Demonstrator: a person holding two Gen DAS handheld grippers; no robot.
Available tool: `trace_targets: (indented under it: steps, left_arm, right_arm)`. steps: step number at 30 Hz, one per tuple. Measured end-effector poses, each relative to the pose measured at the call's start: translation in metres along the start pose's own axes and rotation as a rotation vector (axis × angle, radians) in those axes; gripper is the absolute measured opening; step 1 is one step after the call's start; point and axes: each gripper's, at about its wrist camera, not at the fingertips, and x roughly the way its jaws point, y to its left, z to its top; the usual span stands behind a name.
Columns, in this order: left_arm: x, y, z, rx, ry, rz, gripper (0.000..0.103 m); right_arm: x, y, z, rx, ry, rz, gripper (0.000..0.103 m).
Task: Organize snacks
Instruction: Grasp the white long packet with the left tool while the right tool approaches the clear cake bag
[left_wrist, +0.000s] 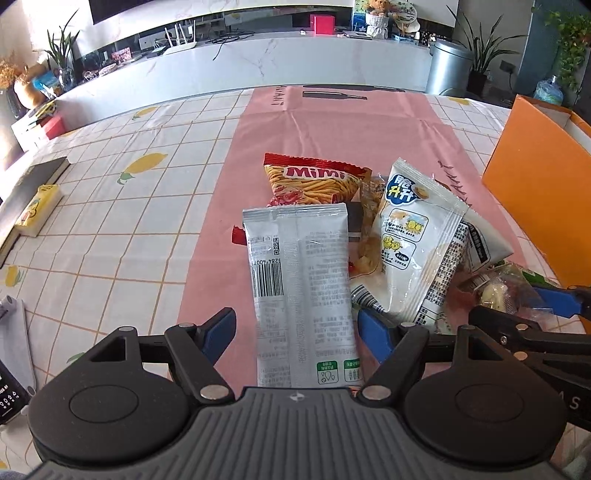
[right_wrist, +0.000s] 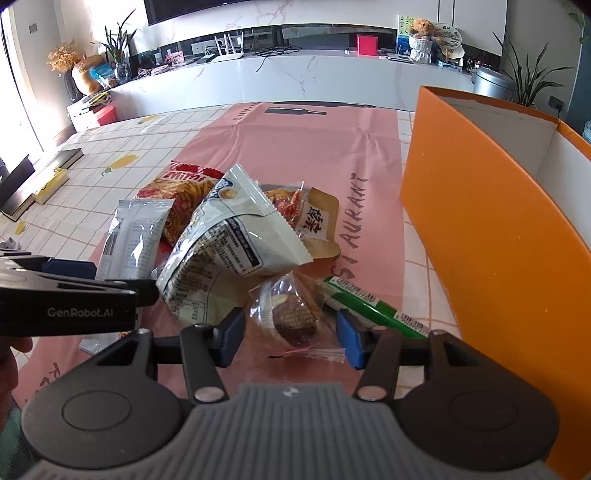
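My left gripper (left_wrist: 297, 328) stands wide, its blue pads straddling the silver sachet (left_wrist: 301, 291) without pressing; flat, crinkly foil, light and slippery, so I'd pinch it across the middle. My right gripper (right_wrist: 290, 336) sits half-closed around the clear-wrapped round cake (right_wrist: 293, 319); whether the pads bite I cannot tell; soft and crushable, I judge. The snacks are heaped mid-table on the pink runner (left_wrist: 332, 122), the orange box (right_wrist: 491, 229) at the table's right edge.

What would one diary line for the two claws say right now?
left claw: open around grey packet | right claw: around clear-wrapped cake, grip unclear | orange box: beside pile
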Motion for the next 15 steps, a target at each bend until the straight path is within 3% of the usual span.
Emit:
trace_targets:
  steps: [6, 15]
  left_arm:
    - [0.003, 0.004, 0.000, -0.032, 0.017, -0.047, 0.060]
    - [-0.015, 0.007, 0.001, -0.058, -0.009, -0.044, 0.055]
  right_arm:
    - [-0.001, 0.001, -0.001, -0.008, -0.003, -0.003, 0.052]
    - [-0.007, 0.007, -0.001, -0.039, -0.001, -0.015, 0.051]
